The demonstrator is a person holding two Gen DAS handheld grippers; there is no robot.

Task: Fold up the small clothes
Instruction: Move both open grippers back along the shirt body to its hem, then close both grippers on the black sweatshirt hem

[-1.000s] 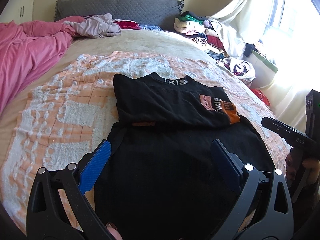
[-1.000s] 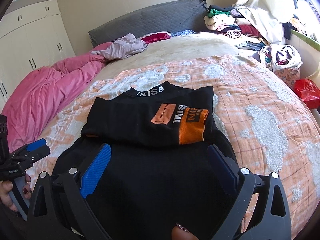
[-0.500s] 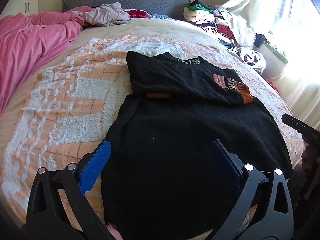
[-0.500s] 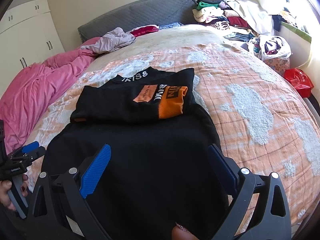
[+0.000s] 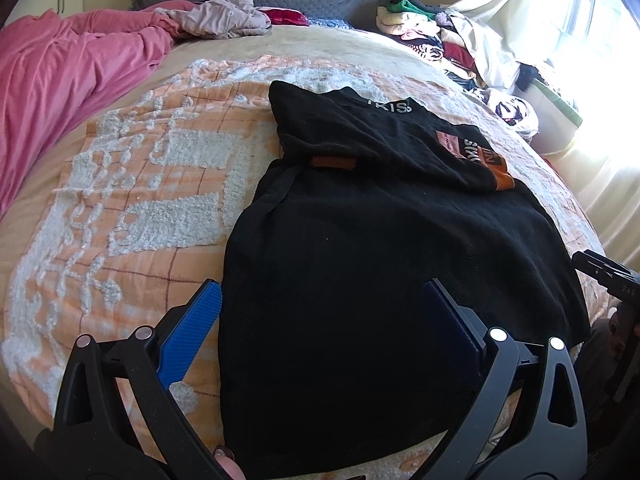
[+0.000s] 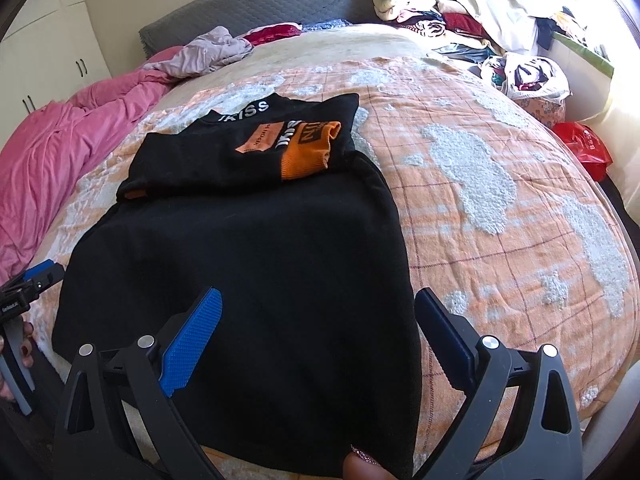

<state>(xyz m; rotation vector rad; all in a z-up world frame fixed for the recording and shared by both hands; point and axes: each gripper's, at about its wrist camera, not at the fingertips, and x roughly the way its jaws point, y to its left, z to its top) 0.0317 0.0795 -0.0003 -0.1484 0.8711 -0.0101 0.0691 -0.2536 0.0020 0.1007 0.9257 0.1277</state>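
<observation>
At far left a pink duvet point(image 5: 60, 92) is seen bunched. On the orange blanket point(image 5: 152, 184) a black sweater point(image 5: 380, 264) lies flat, sleeves folded across its chest. The left gripper point(image 5: 320, 320) and right gripper point(image 6: 316, 320), both spread and empty, have been drawn back toward its hem, so the lengthwise fold is judged next
</observation>
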